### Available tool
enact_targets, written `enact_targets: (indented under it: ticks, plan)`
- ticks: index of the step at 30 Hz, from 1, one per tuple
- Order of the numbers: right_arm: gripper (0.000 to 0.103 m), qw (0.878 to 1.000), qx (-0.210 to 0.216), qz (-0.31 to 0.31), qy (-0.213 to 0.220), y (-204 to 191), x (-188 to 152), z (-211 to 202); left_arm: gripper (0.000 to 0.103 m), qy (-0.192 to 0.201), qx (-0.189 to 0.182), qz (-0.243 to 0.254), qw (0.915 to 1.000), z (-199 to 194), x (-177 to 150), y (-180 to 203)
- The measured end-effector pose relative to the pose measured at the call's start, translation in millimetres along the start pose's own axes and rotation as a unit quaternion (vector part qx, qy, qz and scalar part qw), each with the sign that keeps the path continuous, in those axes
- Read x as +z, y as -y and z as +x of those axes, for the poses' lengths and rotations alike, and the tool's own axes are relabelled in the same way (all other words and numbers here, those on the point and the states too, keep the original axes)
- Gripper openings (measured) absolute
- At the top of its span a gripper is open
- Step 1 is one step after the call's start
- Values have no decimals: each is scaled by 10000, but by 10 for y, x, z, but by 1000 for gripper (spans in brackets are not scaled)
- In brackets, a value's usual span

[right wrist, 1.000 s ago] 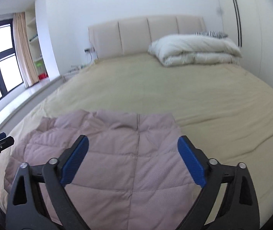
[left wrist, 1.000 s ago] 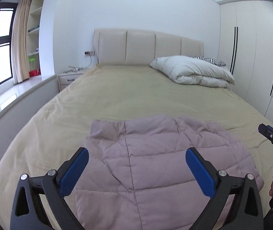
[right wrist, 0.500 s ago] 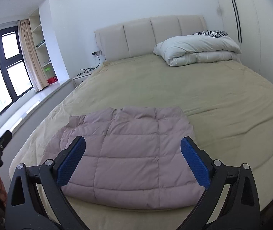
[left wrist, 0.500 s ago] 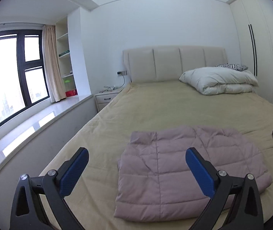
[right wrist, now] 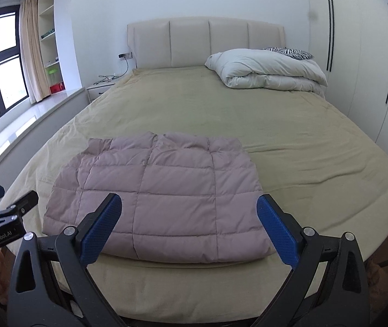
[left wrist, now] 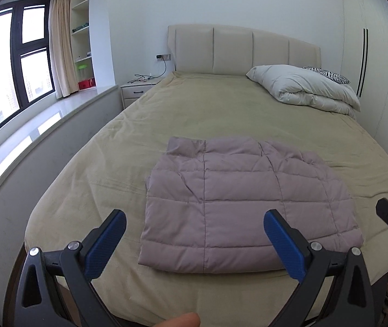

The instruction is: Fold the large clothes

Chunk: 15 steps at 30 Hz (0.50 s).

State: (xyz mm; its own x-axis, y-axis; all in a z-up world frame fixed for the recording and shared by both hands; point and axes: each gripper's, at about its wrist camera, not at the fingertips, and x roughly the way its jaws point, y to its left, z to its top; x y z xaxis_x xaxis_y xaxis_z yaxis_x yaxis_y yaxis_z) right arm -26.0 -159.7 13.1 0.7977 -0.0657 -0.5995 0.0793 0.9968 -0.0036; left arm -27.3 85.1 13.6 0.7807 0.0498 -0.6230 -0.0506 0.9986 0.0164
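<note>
**Folded jacket at the foot edge of the bed; both grippers empty**

We find the quilted mauve jacket (left wrist: pixel 248 207) lying flat on the bed (left wrist: pixel 221 109), folded into a rough rectangle. It sits close to the foot edge, about midway between the two side edges, and touches neither gripper. Its near hem runs along the foot edge; its far end looks creased.

The left gripper (left wrist: pixel 194 234) hangs over the foot edge with its blue pads spread wide and nothing between them. The right gripper (right wrist: pixel 188 218) is likewise wide apart and holds nothing.

We note a white duvet (right wrist: pixel 267 69) bundled at the head-end right corner, with a zebra-print pillow (right wrist: pixel 289 51) behind it, well apart from the jacket.
</note>
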Motion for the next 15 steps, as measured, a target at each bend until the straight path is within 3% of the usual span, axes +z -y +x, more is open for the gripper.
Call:
enact_targets:
  ticks: [4,15]
  plan:
    - [101,9998,29,-86,-155,-59,-16,-15,103,94,74,57,9999,-46,18,15]
    - [101,9987,35,-50,-501,-7,-52,85,103,-153,47,8,9999,84,-38,14]
